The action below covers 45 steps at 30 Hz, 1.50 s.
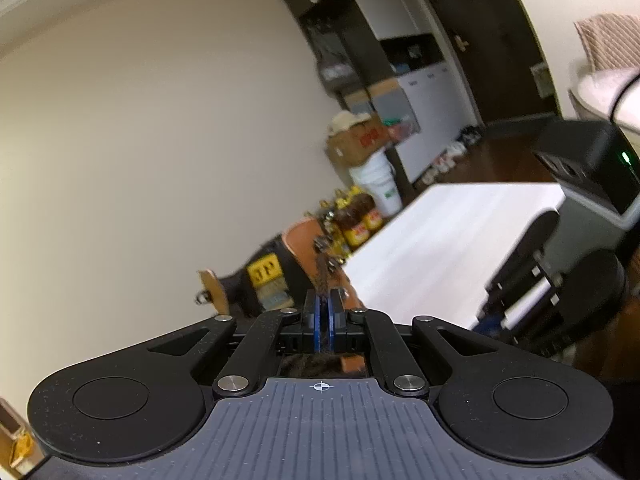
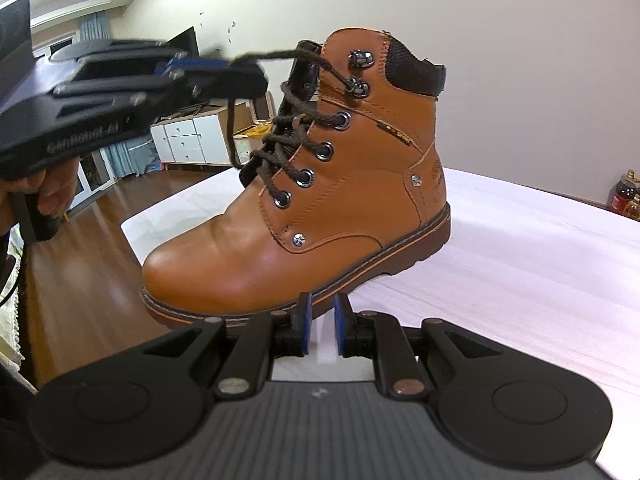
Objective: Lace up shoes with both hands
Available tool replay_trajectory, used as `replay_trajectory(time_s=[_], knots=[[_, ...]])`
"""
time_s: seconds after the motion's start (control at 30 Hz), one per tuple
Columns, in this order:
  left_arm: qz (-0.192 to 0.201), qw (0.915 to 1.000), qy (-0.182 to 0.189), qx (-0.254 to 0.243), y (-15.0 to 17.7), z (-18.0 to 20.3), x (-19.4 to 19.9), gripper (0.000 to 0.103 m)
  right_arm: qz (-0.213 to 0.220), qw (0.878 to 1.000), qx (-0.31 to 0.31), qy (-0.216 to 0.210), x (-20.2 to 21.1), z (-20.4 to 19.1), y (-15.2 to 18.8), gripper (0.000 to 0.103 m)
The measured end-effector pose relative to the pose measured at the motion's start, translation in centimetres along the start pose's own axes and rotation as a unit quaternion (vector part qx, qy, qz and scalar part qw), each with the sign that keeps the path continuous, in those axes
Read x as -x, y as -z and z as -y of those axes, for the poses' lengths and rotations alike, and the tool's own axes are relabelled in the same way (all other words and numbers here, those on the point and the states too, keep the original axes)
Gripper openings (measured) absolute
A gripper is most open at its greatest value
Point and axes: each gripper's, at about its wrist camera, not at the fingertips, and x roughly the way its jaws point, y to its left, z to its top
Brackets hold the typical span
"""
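A tan leather boot [image 2: 320, 208] stands on the white table [image 2: 520, 264], toe toward the camera in the right wrist view. Its dark brown lace [image 2: 280, 55] crosses the eyelets and runs from the top hooks out to the left. My left gripper [image 2: 248, 76] is shut on that lace beside the boot's collar, and a loose end hangs below it. In the left wrist view the left gripper [image 1: 323, 312] pinches the lace [image 1: 322, 268] over the boot's tongue [image 1: 304, 240]. My right gripper [image 2: 322, 320] is open, nothing between its pads, low in front of the boot's sole.
A person's hand [image 2: 52, 188] holds the left gripper's handle. Wood floor [image 2: 100, 220] lies past the table's left edge, with a white cabinet [image 2: 192, 140] behind. Oil bottles [image 1: 356, 220], cardboard boxes and a white bucket [image 1: 378, 178] stand along the wall.
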Motion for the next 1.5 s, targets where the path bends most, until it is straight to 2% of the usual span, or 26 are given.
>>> replay_trajectory(time_s=[0.37, 0.57, 0.73, 0.83, 0.9, 0.93, 1.1, 1.17, 1.33, 1.4, 1.5], knots=[[-0.027, 0.999, 0.031, -0.016, 0.3, 1.2, -1.1, 0.004, 0.016, 1.0, -0.008, 0.011, 0.6, 0.7, -0.7, 0.014], [-0.019, 0.9997, 0.004, -0.014, 0.3, 1.0, -1.5, 0.004, 0.029, 0.999, -0.005, 0.027, 1.2, 0.9, -1.0, 0.016], [-0.016, 0.9997, -0.009, -0.015, -0.1, 0.6, -1.9, 0.004, 0.071, 0.993, 0.063, 0.077, 2.3, 0.1, -2.4, 0.023], [-0.016, 0.9996, -0.01, -0.024, -0.4, 0.7, -2.1, 0.004, 0.097, 0.98, 0.134, 0.11, 2.8, -1.0, -3.5, 0.023], [-0.014, 0.9995, -0.012, -0.027, -0.5, 0.7, -2.3, 0.004, 0.115, 0.965, 0.195, 0.134, 2.9, -2.0, -4.1, 0.023], [-0.013, 0.9995, -0.014, -0.026, -0.6, 0.6, -2.3, 0.004, 0.118, 0.96, 0.21, 0.139, 2.8, -2.3, -4.3, 0.023], [-0.012, 0.9995, -0.016, -0.024, -0.6, 0.4, -2.4, 0.004, 0.108, 0.921, 0.326, 0.182, 1.0, -3.9, -4.6, 0.022], [-0.013, 0.9995, -0.015, -0.026, -0.6, 0.4, -2.4, 0.004, 0.098, 0.911, 0.355, 0.186, 0.4, -4.2, -4.4, 0.022], [-0.012, 0.9994, -0.013, -0.029, -0.6, 0.3, -2.5, 0.004, 0.097, 0.897, 0.389, 0.188, -0.2, -4.7, -4.4, 0.021], [-0.011, 0.9994, -0.013, -0.031, -0.5, 0.2, -2.5, 0.004, 0.092, 0.88, 0.423, 0.196, -0.4, -5.1, -4.3, 0.02], [-0.008, 0.9995, -0.012, -0.027, -0.1, -0.2, -3.6, 0.004, 0.082, 0.863, 0.455, 0.201, -0.5, -5.5, -4.1, 0.018]])
